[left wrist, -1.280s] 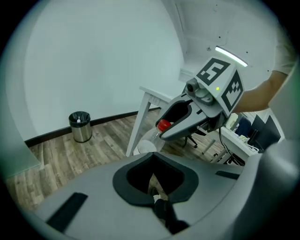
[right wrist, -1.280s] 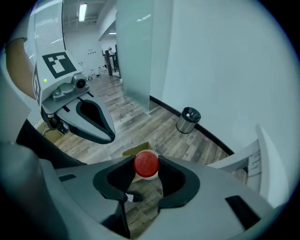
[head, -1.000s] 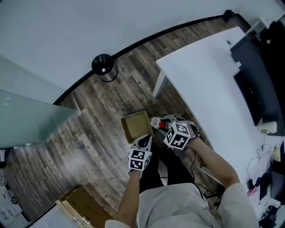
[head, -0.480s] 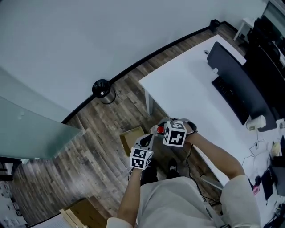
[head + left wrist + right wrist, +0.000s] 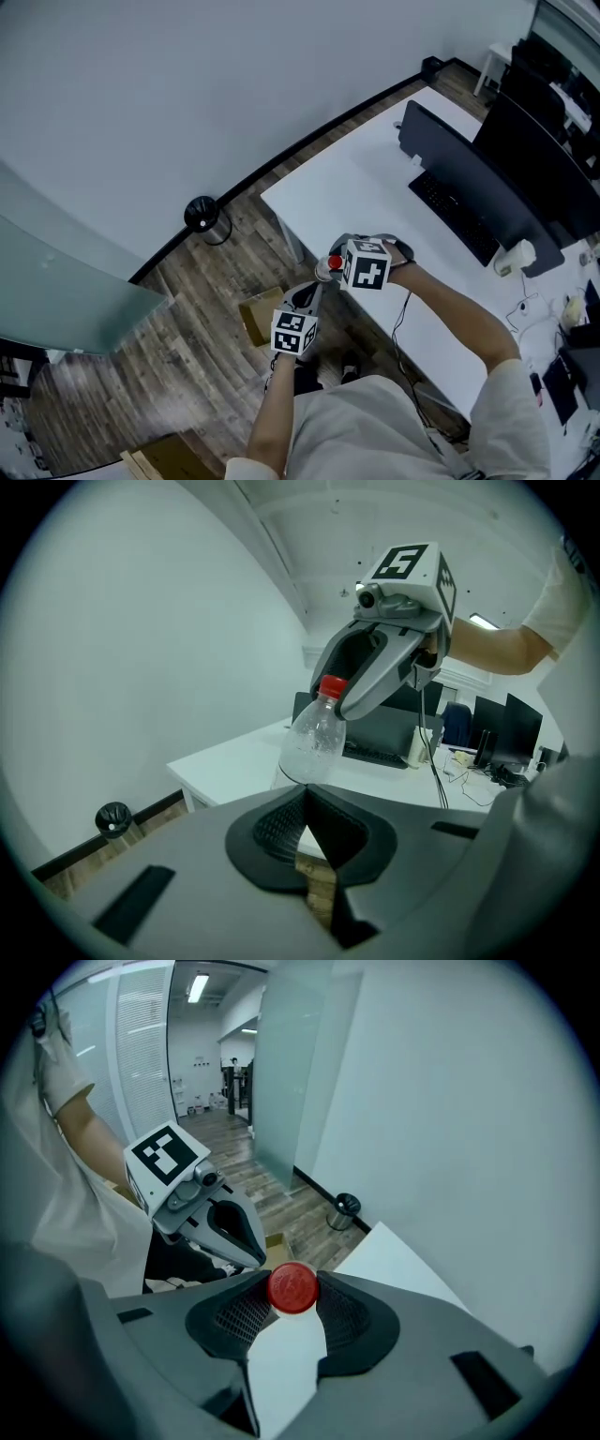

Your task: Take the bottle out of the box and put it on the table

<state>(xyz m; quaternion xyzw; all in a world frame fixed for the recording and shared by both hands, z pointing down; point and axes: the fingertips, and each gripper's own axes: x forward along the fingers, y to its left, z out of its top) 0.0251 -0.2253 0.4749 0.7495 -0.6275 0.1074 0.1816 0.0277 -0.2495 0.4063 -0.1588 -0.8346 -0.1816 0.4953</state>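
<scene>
A clear plastic bottle (image 5: 324,271) with a red cap (image 5: 292,1288) hangs by its neck, and my right gripper (image 5: 330,266) is shut on it just under the cap. In the head view it is above the near edge of the white table (image 5: 347,192). The left gripper view shows the bottle (image 5: 314,742) dangling from the right gripper (image 5: 352,700) in front of the table. My left gripper (image 5: 307,292) is shut with nothing in it, just left of and below the bottle. The open cardboard box (image 5: 257,315) sits on the wood floor below.
A monitor (image 5: 469,155), a keyboard (image 5: 457,217) and cables occupy the table's far right part. A black round bin (image 5: 201,214) stands by the wall. A glass partition (image 5: 66,291) is at the left, another cardboard box (image 5: 169,457) at the bottom left.
Both grippers have risen from beside the box on the floor to table height. The bottle has come up with the right gripper, toward the table's edge.
</scene>
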